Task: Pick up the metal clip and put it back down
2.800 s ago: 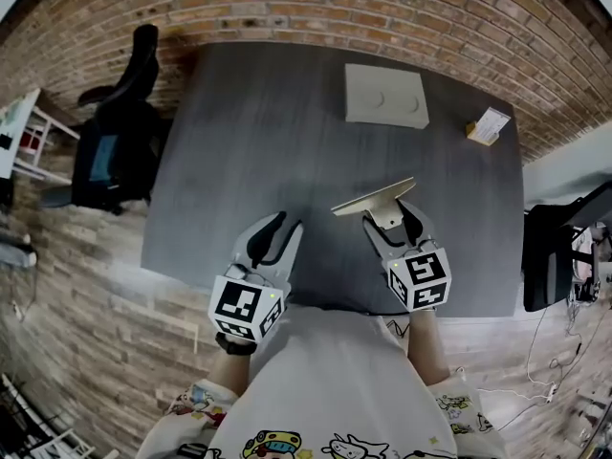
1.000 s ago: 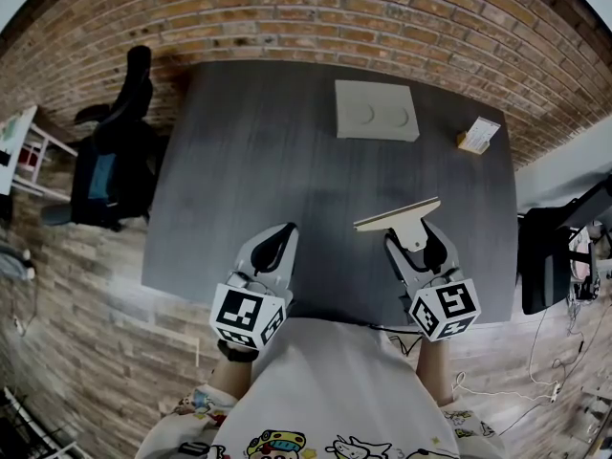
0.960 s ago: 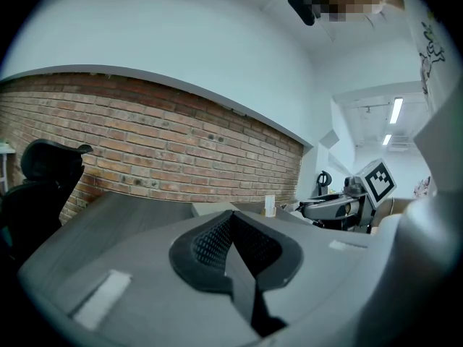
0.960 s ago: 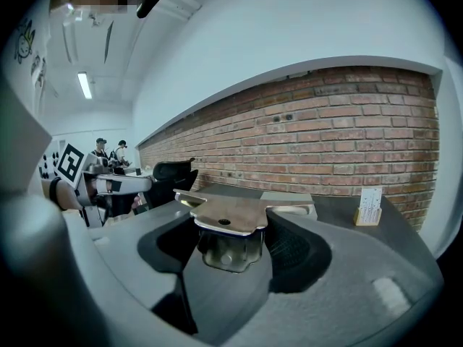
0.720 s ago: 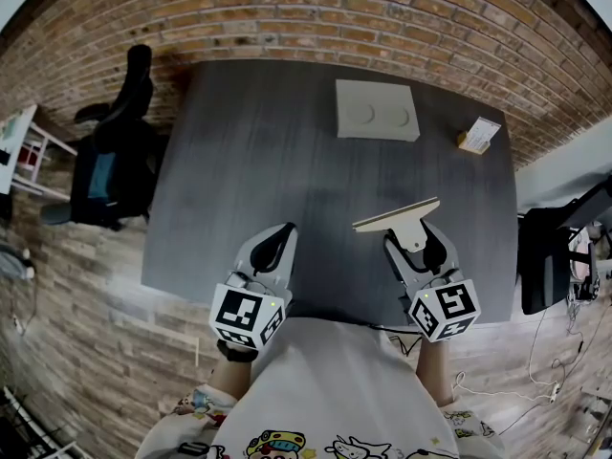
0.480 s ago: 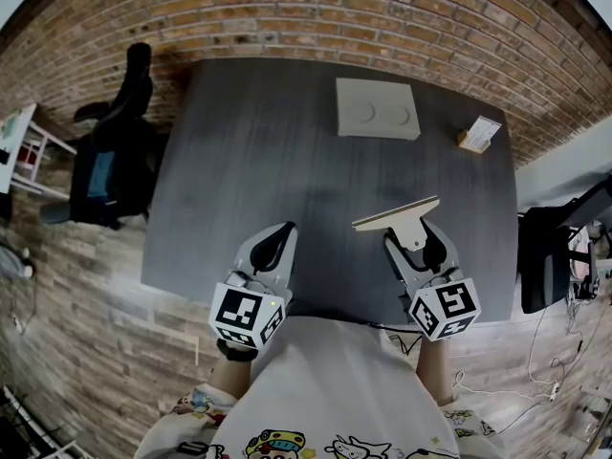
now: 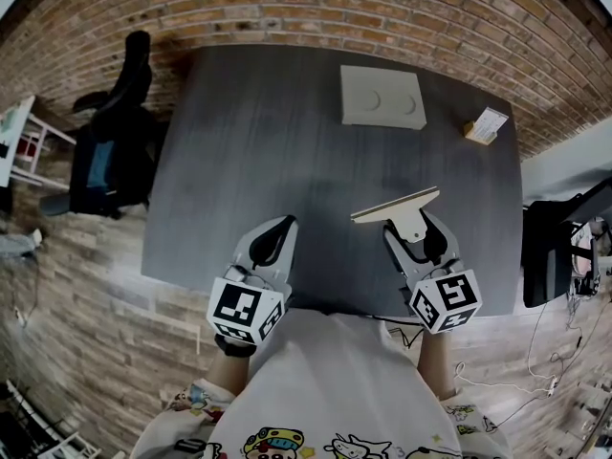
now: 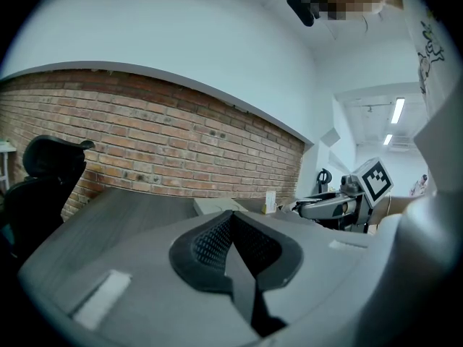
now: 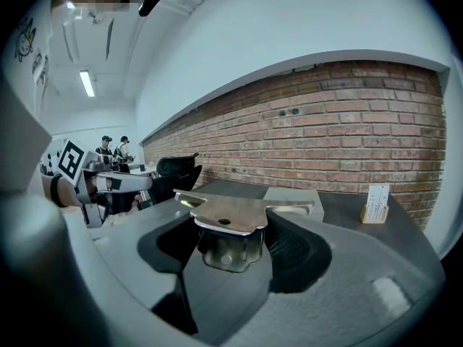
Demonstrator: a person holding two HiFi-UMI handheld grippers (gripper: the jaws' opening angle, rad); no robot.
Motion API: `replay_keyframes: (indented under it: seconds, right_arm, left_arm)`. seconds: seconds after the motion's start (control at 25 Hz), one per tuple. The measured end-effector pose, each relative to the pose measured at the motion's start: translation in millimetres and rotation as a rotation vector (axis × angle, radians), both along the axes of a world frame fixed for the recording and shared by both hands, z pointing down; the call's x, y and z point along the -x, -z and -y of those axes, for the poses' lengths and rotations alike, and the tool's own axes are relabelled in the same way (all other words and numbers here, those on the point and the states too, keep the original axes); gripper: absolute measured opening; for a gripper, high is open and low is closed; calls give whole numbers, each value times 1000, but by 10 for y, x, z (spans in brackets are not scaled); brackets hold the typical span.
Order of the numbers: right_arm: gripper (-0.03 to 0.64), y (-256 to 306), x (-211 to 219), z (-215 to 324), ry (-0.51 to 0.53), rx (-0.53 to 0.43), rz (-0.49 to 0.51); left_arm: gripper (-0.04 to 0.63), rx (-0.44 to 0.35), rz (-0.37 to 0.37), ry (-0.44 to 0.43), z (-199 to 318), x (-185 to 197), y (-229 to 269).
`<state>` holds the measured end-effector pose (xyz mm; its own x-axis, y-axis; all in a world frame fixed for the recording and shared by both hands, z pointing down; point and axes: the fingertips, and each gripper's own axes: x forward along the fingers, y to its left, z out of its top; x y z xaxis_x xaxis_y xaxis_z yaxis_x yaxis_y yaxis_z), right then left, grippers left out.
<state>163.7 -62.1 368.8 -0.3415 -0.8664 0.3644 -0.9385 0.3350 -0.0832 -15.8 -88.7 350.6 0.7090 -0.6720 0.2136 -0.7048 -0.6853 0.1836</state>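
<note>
The metal clip (image 7: 400,211) is a T-shaped steel piece with a long flat bar and a short handle. My right gripper (image 7: 415,237) is shut on its handle and holds it above the dark grey table (image 7: 249,161), near the front right. In the right gripper view the clip (image 9: 235,219) sits between the black pads, its bar stretching left and right over the jaws. My left gripper (image 7: 269,245) hovers at the table's front edge, shut with nothing in it; in the left gripper view its pads (image 8: 235,248) meet.
A flat beige box (image 7: 382,96) lies at the table's far side. A small card stand (image 7: 486,125) sits at the far right corner. A black office chair (image 7: 115,142) stands left of the table. A brick wall (image 7: 316,8) runs behind.
The clip and right gripper have stayed almost in place, drifting slightly. The left gripper has not moved. The head camera shifted a little.
</note>
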Motion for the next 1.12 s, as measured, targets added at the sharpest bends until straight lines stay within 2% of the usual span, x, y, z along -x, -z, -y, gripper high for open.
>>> replay_keyframes:
  seconds: [0.64, 1.12]
  right_arm:
    - [284, -582, 259, 27, 47, 133, 26]
    - [284, -1168, 339, 71, 63, 233, -12]
  left_arm:
    - [0, 88, 27, 11, -77, 89, -283]
    - [0, 119, 33, -3, -15, 62, -436]
